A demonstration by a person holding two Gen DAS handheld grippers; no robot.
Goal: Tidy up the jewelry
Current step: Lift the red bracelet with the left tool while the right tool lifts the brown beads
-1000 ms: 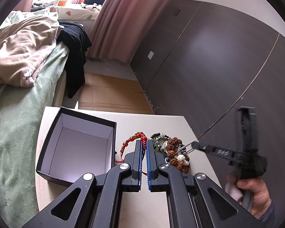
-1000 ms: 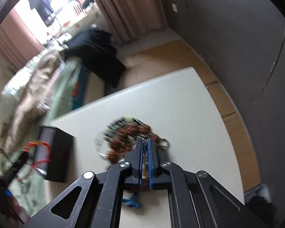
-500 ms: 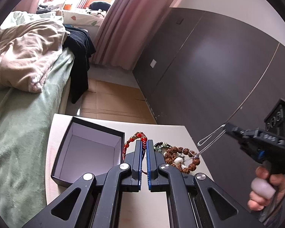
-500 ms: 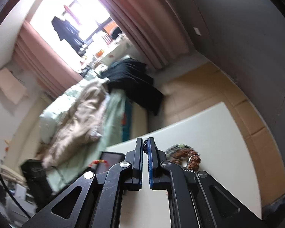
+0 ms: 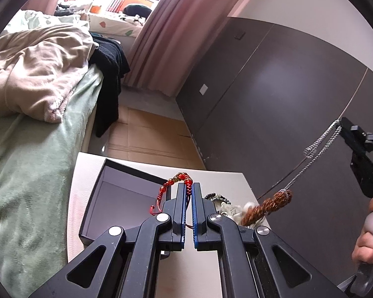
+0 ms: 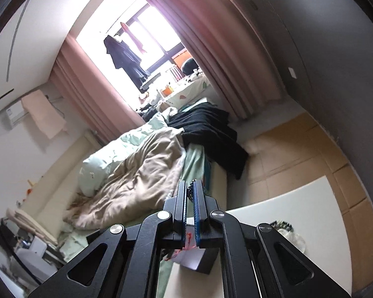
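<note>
**Silver chain drags a beaded cluster off the table as both grippers stay clamped**

Silver links run taut in the left wrist view, from the right gripper (image 5: 342, 126) at the frame's right edge down to a brown seed-bead bracelet (image 5: 271, 206) that appears caught on the silver chain (image 5: 318, 152) and raised above the white table (image 5: 211, 268). The risk, by this reading, is a snag: the brown beads may slip free and drop past the table edge, or drag the dark bead strand (image 5: 217, 196) and pale pieces lying beside them. Nearer the lens, the left gripper (image 5: 189, 186) has its jaws all but closed on a red bead bracelet (image 5: 176, 180), whose loop arches over the near wall of the open black box (image 5: 126, 172). Its cord could catch on that wall on the way in.

Seen from the right wrist, the right gripper (image 6: 191, 186) is pinched nearly shut on a few chain links (image 6: 190, 190) between the blue pads (image 6: 197, 213), high above the table (image 6: 298, 211). The box (image 6: 201, 263) and a trace of red cord (image 6: 186, 244) show below; dark beads (image 6: 282, 224) rest on the table at right. The hanging brown cluster is out of sight here.
</note>
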